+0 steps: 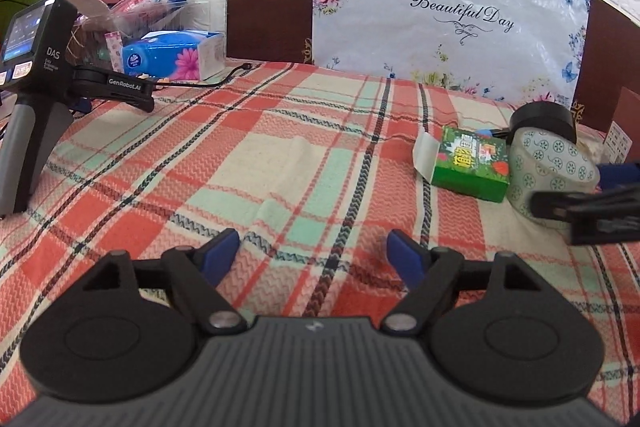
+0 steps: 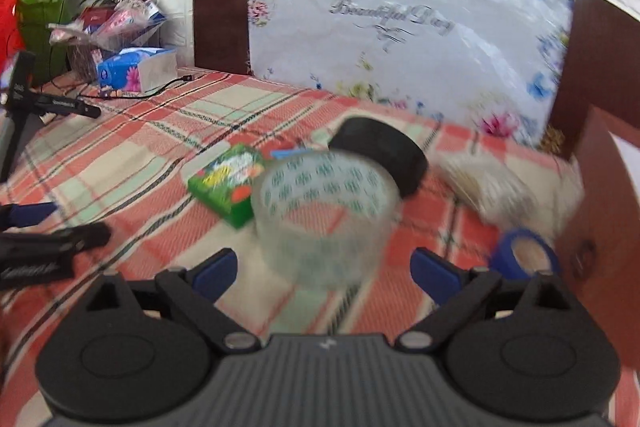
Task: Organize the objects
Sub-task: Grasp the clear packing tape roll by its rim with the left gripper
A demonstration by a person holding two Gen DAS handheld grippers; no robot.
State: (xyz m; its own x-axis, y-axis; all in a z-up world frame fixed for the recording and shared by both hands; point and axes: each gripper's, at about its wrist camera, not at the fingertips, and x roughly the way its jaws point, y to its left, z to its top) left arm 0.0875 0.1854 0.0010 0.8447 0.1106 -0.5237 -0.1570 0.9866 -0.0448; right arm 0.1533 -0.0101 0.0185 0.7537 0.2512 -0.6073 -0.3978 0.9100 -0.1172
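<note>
Nearest the lens in the right wrist view, the right gripper (image 2: 323,269) is held with its blue pads spread wide and nothing pinched; a clear tape roll (image 2: 326,217) printed with green marks lies just ahead between the lines of the fingers, and no contact can be made out through the blur. At 10 o'clock of that roll a green box (image 2: 230,189) is seen touching or just beside it, at 1 o'clock a black roll (image 2: 384,153), and at 4 o'clock a blue tape roll (image 2: 524,257) near the bed's edge. In the left wrist view the left gripper (image 1: 314,255) is likewise spread and empty over the plaid cover (image 1: 280,155), well apart from the cluster, which sits at 2 o'clock.

Little of the organizing is judged done: the objects are still scattered loose on the cover, and no tray or bin for them is visible. The only container in sight is a clear bin (image 1: 132,11) at 10 o'clock by the wall, filled with packets too small to identify, with a blue tissue pack (image 1: 176,55) beside it.
</note>
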